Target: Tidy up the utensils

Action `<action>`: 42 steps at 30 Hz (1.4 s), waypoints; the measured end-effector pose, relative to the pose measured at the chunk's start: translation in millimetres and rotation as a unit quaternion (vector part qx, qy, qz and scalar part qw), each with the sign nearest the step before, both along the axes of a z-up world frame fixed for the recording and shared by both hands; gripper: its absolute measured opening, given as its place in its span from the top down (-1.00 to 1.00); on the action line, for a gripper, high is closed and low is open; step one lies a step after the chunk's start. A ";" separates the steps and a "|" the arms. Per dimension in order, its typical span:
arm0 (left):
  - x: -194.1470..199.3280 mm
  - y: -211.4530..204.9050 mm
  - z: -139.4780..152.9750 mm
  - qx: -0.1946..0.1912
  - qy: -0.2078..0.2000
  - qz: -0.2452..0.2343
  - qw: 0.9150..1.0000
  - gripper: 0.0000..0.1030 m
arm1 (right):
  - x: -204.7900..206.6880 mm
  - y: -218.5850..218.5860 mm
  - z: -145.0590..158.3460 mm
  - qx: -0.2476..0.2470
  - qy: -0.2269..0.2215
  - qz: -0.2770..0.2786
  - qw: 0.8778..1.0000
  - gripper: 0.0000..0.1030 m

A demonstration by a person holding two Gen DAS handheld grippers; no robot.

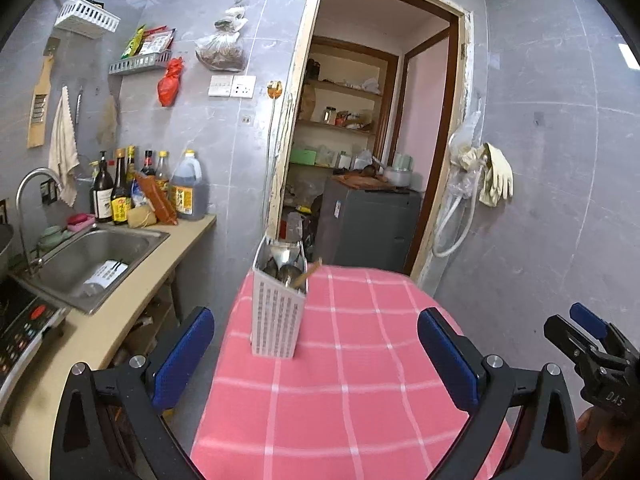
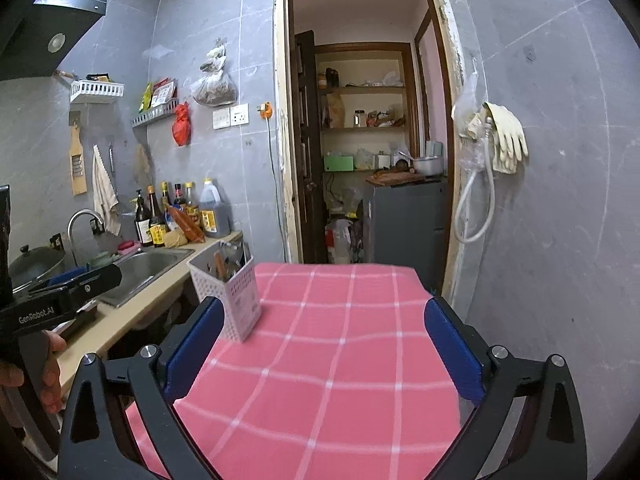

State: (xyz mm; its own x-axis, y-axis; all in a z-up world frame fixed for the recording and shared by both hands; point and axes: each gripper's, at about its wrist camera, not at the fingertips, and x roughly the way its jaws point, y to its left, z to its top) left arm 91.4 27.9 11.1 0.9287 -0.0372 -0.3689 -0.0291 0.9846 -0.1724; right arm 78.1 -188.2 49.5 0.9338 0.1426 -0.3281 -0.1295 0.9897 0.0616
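A white perforated utensil holder (image 1: 276,312) stands upright on the pink checked tablecloth (image 1: 352,384), near its far left edge. It holds metal spoons (image 1: 282,270) and a wooden handle (image 1: 310,272). It also shows in the right wrist view (image 2: 230,296), left of centre. My left gripper (image 1: 316,360) is open and empty, held above the table just short of the holder. My right gripper (image 2: 324,348) is open and empty over the cloth (image 2: 340,360), to the right of the holder. The right gripper also shows at the right edge of the left wrist view (image 1: 592,344).
A counter with a steel sink (image 1: 96,260), tap and sauce bottles (image 1: 148,188) runs along the left. An induction cooker (image 1: 20,324) sits at the near left. A doorway (image 1: 372,140) with shelves and a grey cabinet lies behind the table. Gloves (image 1: 494,174) hang on the right wall.
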 end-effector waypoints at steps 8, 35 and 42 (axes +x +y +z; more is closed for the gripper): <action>-37.8 -6.2 -12.0 0.003 0.004 0.000 1.000 -0.99 | -33.9 -5.9 -10.9 0.013 -0.002 -0.006 1.000 -0.97; -63.5 -5.9 -22.7 0.003 0.004 0.007 1.000 -0.99 | -50.7 -12.1 -13.1 0.008 -0.003 -0.003 1.000 -0.97; -63.8 -7.8 -22.6 0.004 0.004 0.009 1.000 -0.99 | -50.4 -12.8 -13.2 0.008 -0.003 -0.003 1.000 -0.97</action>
State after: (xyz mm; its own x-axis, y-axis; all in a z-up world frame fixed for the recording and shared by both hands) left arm 27.6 20.1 -11.5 0.9261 -0.0185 -0.3768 -0.0474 0.9852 -0.1649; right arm 27.7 -201.0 36.3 0.9363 0.1433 -0.3205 -0.1249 0.9892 0.0773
